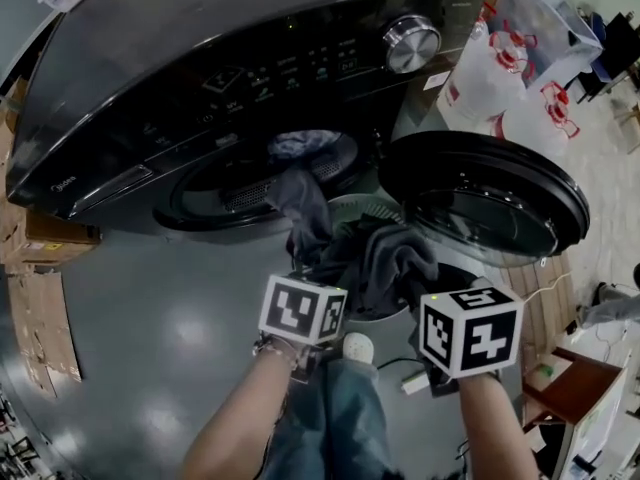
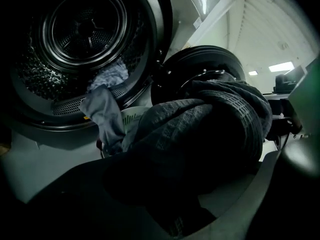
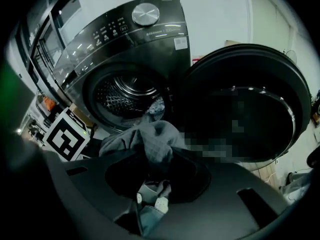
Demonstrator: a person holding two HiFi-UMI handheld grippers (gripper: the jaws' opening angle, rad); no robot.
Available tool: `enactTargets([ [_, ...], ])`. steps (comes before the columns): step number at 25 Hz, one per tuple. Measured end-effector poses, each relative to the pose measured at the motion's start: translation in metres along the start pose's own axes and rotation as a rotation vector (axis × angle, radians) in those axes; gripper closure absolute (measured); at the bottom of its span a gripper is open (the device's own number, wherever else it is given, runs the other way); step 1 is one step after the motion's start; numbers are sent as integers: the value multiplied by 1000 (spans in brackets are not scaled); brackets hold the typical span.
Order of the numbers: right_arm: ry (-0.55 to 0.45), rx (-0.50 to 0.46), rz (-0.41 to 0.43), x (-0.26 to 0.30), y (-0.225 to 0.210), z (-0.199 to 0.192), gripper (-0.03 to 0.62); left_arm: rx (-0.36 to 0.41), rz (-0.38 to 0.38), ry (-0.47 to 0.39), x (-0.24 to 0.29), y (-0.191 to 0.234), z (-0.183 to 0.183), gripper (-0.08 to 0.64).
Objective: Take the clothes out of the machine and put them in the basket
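so, at the left of the head view our left tool (image 1: 308,273) is clenched on a dark bundle (image 1: 385,258) of waffle-textured cloth; its own view shows that cloth filling the gap between the jaws. just above it a grey garment (image 1: 300,203) trails out of the drum of the machine (image 1: 200,88), its long axis running from the drum mouth down toward the bundle. the bundle's long axis runs left to right in the frame, from one tool to the other. the basket (image 2: 131,115) shows pale just behind and below the cloth, so we judge the coming move to be straight down. to the right, our right tool (image 1: 430,293) is clamped on a grey fold, seemingly of the same bundle. both tools sit about equally near the basket. the open door (image 1: 490,193) stands at the right.
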State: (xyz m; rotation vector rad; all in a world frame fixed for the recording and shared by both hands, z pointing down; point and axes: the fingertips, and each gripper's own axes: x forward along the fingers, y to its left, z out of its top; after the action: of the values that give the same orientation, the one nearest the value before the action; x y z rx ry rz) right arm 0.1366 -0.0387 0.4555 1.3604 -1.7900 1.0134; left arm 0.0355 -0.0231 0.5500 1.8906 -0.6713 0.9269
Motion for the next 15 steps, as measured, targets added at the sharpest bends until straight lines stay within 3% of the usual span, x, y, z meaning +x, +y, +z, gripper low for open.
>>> enactTargets([
  [6,32,28,-13,43,-10,-22,499,-18,35,40,32,29,-14,373],
  [11,100,38,-27,82,-21,-48,499,13,30,96,69,50,-30,367],
  [15,150,49,-40,114,-30,-70,499,-39,48,118,97,71,-42,367],
])
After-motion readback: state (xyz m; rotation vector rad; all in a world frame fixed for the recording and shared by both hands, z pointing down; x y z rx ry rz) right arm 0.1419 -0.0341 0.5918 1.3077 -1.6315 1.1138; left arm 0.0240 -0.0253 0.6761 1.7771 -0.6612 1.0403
